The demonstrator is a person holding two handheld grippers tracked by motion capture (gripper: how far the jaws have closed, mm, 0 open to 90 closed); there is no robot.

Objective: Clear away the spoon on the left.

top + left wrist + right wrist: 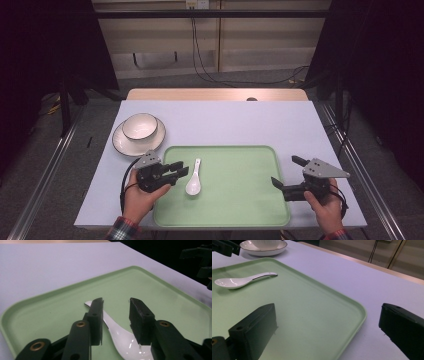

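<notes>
White spoon (193, 182) near tray (250, 210) edge

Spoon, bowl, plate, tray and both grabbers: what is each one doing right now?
White ceramic spoon: lying on the tray, not gripped.
Green plastic tray: flat on the table, holding the spoon.
White dark-rimmed bowl: upright on the plate, looks empty.
White round plate: on the table, under the bowl.
Left hand-held gripper: open, jaws over the spoon.
Right hand-held gripper: open, straddling the tray's edge.

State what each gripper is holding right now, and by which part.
Nothing is held. The left gripper is open above the white spoon; the right gripper is open at the green tray edge.
</notes>
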